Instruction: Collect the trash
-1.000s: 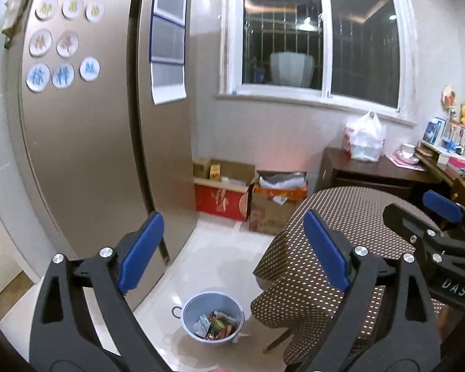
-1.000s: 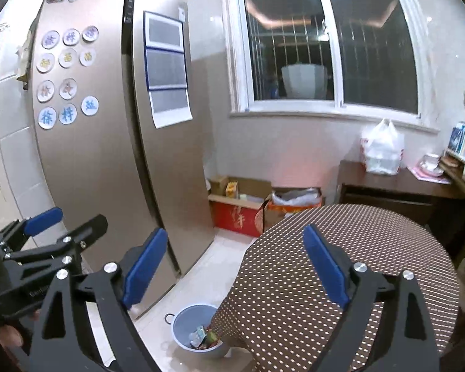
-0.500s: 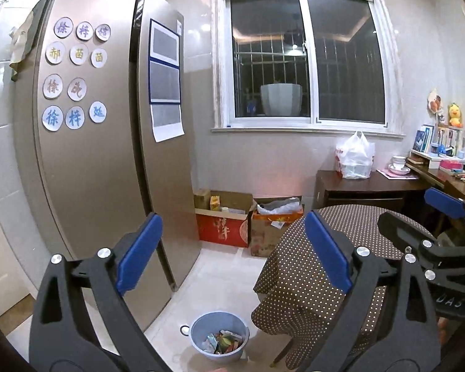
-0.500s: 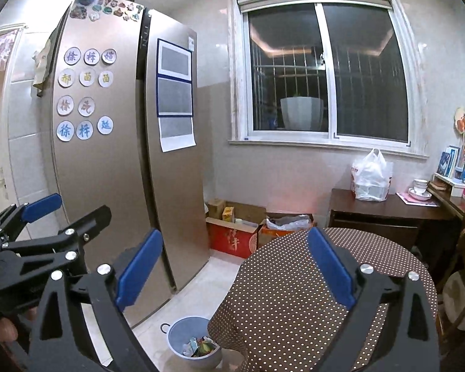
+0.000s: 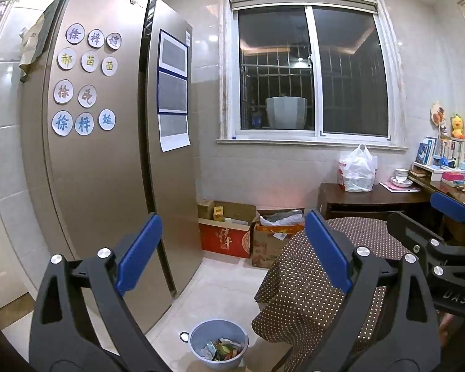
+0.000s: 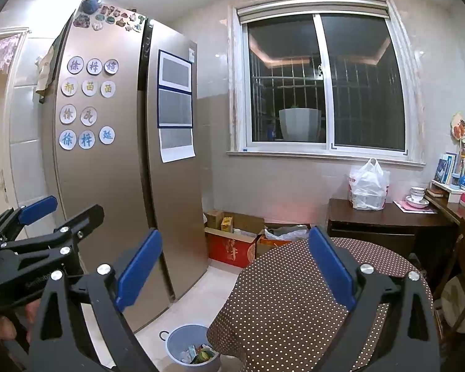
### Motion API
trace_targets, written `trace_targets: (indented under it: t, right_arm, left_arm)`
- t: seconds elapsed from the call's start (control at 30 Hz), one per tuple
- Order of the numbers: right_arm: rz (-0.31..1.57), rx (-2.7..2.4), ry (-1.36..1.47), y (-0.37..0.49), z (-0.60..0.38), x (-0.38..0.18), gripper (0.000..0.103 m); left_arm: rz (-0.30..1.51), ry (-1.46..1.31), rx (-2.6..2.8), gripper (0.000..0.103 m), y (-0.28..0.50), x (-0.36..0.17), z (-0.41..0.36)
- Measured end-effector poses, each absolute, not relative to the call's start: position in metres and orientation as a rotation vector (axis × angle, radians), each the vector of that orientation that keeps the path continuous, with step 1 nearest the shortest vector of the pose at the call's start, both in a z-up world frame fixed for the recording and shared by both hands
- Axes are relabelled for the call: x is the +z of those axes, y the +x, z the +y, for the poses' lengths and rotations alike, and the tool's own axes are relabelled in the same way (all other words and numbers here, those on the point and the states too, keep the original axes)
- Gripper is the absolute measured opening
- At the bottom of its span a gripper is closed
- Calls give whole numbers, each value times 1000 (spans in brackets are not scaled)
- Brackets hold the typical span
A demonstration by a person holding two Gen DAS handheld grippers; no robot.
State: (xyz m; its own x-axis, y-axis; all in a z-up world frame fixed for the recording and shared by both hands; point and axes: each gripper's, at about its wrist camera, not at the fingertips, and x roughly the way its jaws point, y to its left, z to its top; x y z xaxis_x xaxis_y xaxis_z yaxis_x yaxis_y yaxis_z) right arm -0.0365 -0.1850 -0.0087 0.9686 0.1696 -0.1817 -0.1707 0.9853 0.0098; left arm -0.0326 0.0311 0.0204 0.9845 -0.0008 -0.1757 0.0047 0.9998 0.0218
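Blue-grey round plastic bin (image 5: 218, 347) sits upright on the pale floor tiles (image 5: 223, 291), mouth up, colourful wrappers (image 5: 221, 347) inside, right by the brown polka-dot tablecloth (image 5: 313, 291). Left gripper (image 5: 232, 248) and right gripper (image 6: 234, 263) both spread wide, holding nothing; the right's jaws just opened further.

Tiled walls, dark barred window (image 5: 313, 71), steel fridge (image 5: 108, 155) at left, pale floor (image 5: 220, 297), dotted-cloth table (image 6: 294, 303), wooden desk (image 5: 372, 195).
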Motion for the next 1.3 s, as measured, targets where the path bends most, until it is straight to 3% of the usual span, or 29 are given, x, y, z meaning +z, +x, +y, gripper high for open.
trace_targets:
  t: [1.3]
  right_arm:
    - [217, 197, 14, -20, -182, -14, 94]
  left_arm:
    - [190, 21, -7, 91, -19, 17, 31]
